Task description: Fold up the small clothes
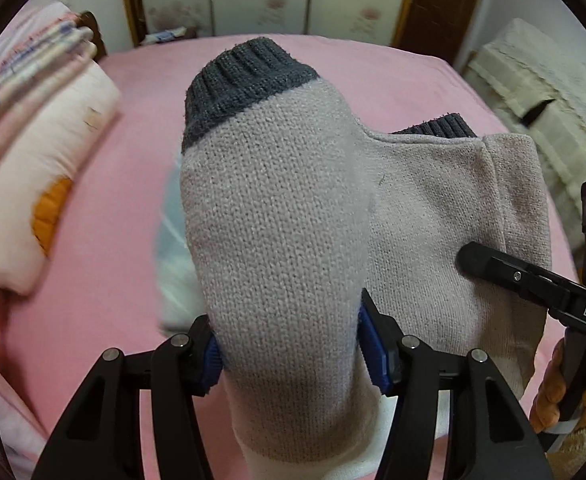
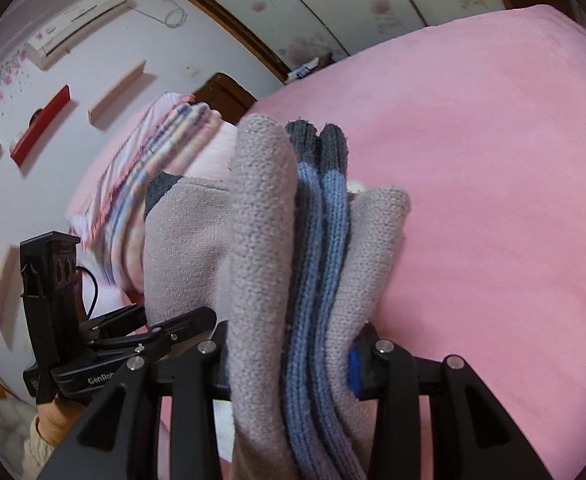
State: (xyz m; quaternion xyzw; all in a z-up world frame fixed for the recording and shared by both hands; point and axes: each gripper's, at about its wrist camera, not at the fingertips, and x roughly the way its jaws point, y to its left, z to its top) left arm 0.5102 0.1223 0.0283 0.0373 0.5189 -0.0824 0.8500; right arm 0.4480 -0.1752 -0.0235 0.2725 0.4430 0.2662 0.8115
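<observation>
Socks [image 1: 285, 216], grey with dark cuffs, hang above the pink bed [image 1: 125, 184] in the left wrist view: the left claw [image 1: 289, 344] pinches one end and the right claw [image 1: 493, 264] clamps the other, apparently to keep the pair taut for folding.

Right wrist view: bunched layers, blue ribbing inside, sit pinched between its pads, clear of the bed.

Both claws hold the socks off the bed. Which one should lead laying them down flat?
Left, probably. The left claw clamps a single flat layer of the grey sock, with bare pink bed beyond it. The right claw grips a bunched wad of sock layers, harder to spread.
</observation>
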